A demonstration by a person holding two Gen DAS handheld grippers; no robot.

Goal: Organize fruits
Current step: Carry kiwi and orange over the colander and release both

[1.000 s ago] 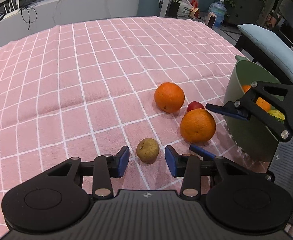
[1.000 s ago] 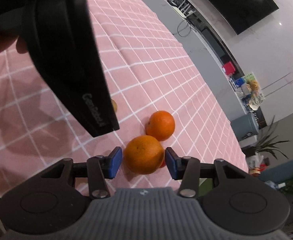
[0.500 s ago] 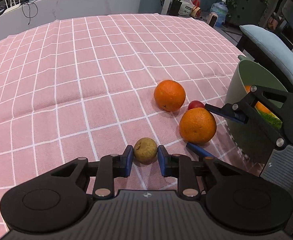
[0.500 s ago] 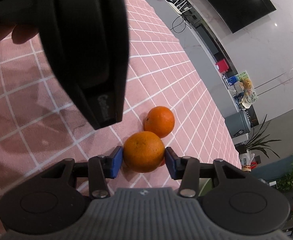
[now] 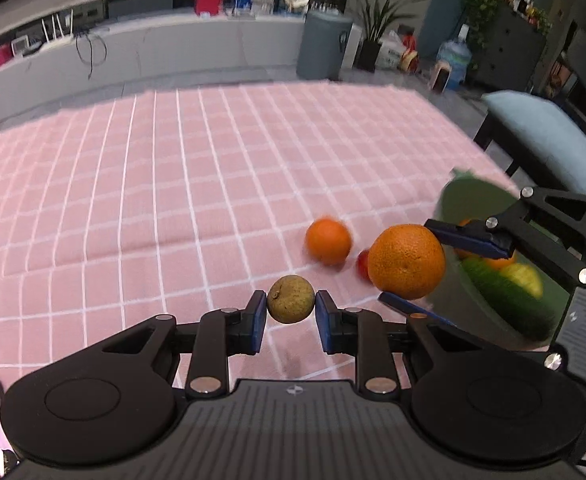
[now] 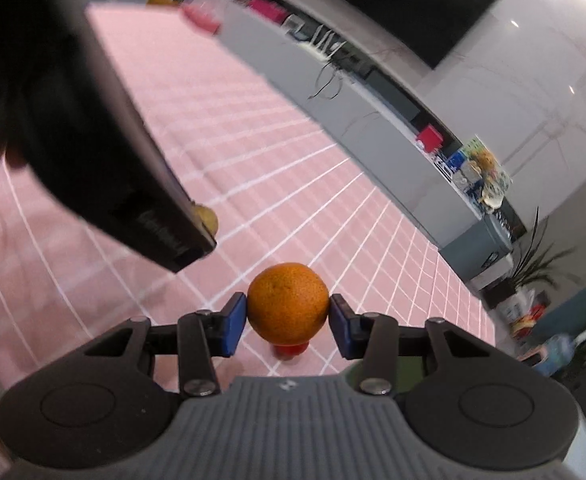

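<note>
My left gripper is shut on a small brown-green round fruit and holds it above the pink checked tablecloth. My right gripper is shut on a large orange, lifted off the cloth; the orange also shows in the left wrist view, close to the green bowl. A second orange and a small red fruit lie on the cloth. The red fruit shows under the held orange in the right wrist view.
The green bowl holds an orange, a yellow fruit and a dark green vegetable. A blue-cushioned bench stands beyond the table's right edge. The left gripper's black body fills the upper left of the right wrist view.
Both grippers closed on their fruits and lifted them off the cloth. The right gripper carried the large orange up toward the bowl.
</note>
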